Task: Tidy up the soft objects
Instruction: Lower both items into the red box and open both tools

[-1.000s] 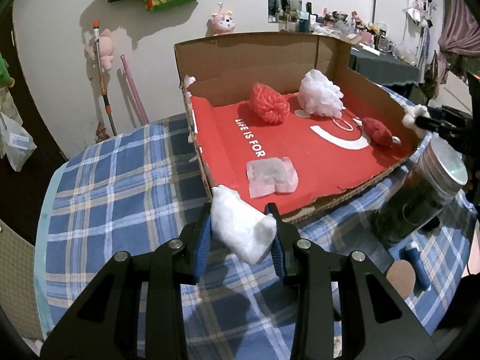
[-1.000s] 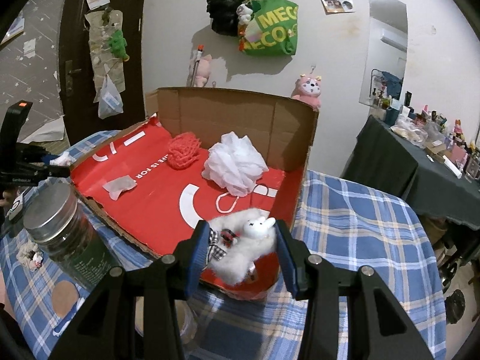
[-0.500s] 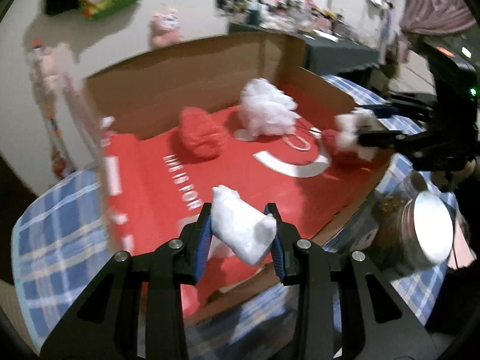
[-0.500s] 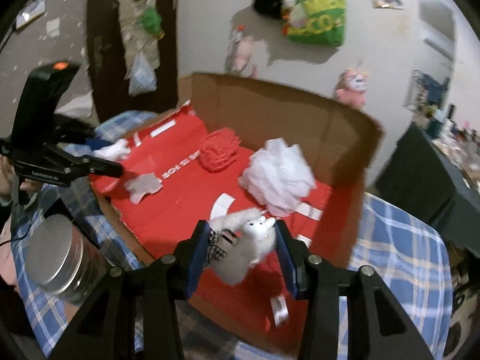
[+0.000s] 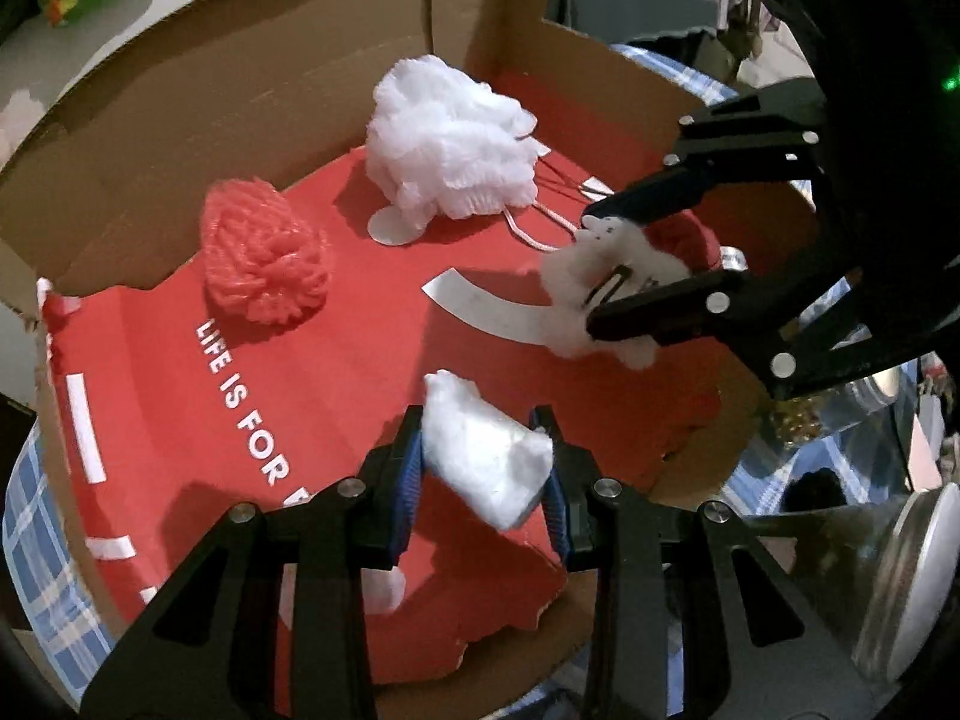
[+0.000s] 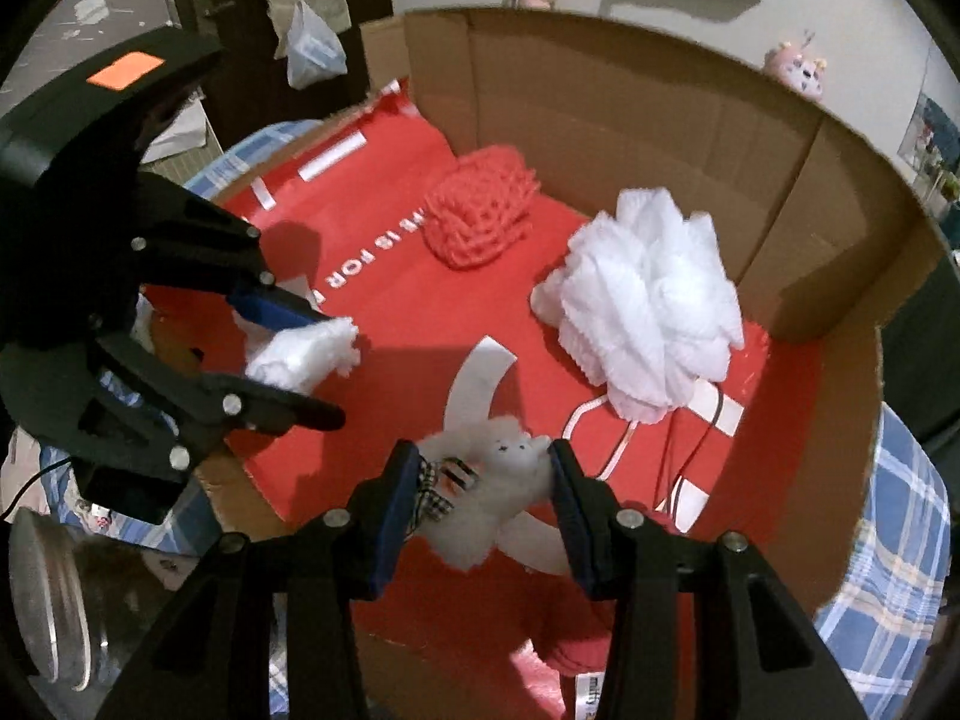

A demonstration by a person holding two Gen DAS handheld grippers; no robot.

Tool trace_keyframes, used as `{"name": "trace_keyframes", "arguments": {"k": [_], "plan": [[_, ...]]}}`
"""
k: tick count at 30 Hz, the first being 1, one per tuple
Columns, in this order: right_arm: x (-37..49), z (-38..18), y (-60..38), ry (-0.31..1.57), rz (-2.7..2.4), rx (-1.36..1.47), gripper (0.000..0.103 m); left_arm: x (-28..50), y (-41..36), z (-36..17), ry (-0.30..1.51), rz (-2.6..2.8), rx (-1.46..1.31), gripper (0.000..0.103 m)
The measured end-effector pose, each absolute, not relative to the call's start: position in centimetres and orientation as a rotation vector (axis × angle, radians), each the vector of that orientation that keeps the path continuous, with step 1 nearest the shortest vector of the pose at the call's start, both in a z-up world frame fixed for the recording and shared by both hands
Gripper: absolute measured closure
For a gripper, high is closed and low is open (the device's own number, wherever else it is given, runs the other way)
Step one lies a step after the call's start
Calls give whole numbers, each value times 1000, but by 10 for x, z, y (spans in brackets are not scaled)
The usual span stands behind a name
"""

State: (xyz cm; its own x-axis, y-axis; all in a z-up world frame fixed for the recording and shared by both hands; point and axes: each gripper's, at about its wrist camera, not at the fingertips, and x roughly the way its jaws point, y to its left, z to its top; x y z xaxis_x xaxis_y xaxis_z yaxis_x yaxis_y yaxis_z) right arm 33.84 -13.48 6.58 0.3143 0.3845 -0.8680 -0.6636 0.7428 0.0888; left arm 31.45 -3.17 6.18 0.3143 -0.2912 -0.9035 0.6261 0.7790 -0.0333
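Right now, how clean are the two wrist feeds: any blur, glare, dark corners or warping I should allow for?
Left wrist view: strong fisheye bending of the cardboard box, dark corners, glare on the jar lid, white bath pouf sharp. Right wrist view: same bending and dark corners, slight blur, hard shadows on the red liner.

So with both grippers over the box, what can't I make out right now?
- Left wrist view: the red item behind the white plush toy is mostly hidden by the toy and the right gripper.
- Right wrist view: the jar is cut off by the picture's edge.
- Box floor under the cotton wad: covered by the left gripper.
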Motion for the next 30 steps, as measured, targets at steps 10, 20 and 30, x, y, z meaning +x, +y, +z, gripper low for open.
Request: {"name": "trace_keyframes", "arguments": {"k": [10,20,30], "plan": [[340,52,-128,1095,704,-337,56,322,-34,50,1141,-607,363,70],[345,44,-129,1110,702,-334,53,325,-32,46,1152,-605,355,59],[348,41,-138,1109,701,-338,46,326,-24,49,1153,-593,328,57]]}}
